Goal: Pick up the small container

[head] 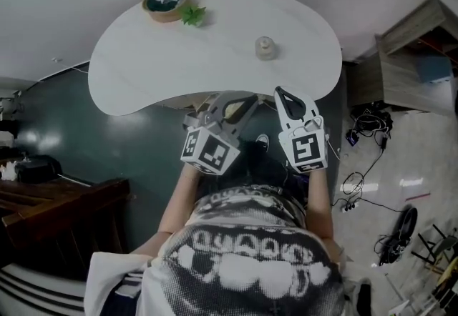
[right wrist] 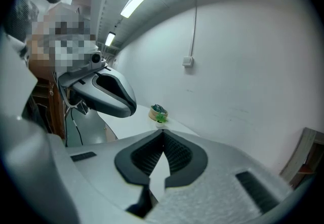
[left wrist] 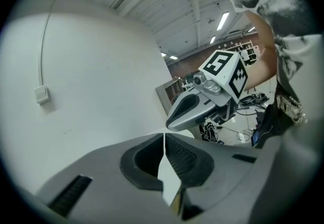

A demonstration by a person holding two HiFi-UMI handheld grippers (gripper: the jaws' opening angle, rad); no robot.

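Note:
The small container (head: 265, 48), a pale round jar, stands on the right part of the white kidney-shaped table (head: 143, 64). Both grippers hang in front of the person's chest, short of the table's near edge and well apart from the jar. My left gripper (head: 242, 103) is shut and empty; its jaws meet in the left gripper view (left wrist: 164, 138). My right gripper (head: 282, 91) is also shut with nothing held, its jaws touching in the right gripper view (right wrist: 163, 135). Each gripper view shows the other gripper alongside. The jar shows in neither gripper view.
A tan bowl with a teal object (head: 165, 4) and a small green plant (head: 192, 16) sit at the table's far left; the bowl (right wrist: 158, 112) also shows past my right jaws. A wooden cabinet (head: 404, 57) stands right, cables (head: 365, 129) lie on the floor, and dark furniture (head: 50, 200) stands left.

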